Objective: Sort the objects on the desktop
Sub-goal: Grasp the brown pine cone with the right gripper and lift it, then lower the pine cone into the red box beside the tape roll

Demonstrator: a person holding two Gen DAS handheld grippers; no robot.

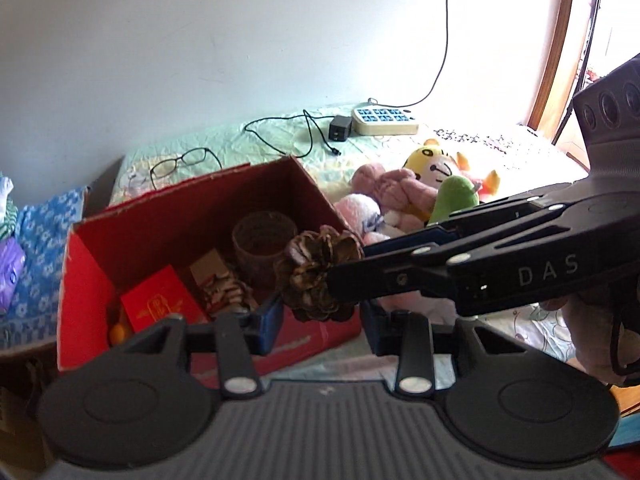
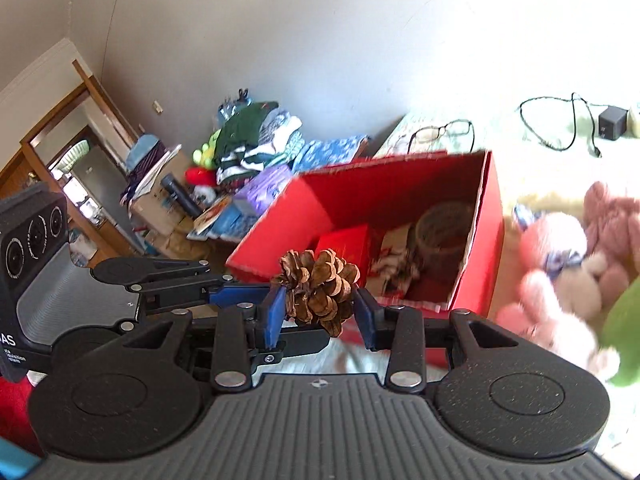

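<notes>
Two grippers, the left gripper (image 1: 320, 312) and right gripper (image 2: 320, 314), clamp one brown scaly pine cone (image 2: 318, 290) at lower centre, apparently steadying it above the open red cardboard box (image 2: 494, 216).

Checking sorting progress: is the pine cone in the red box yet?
Not yet: the pine cone is held between the right gripper's fingers, in front of the red box.

Both the left gripper (image 1: 318, 312) and the right gripper (image 2: 320, 312) are clamping one pine cone (image 2: 318, 286), angling downward.
</notes>
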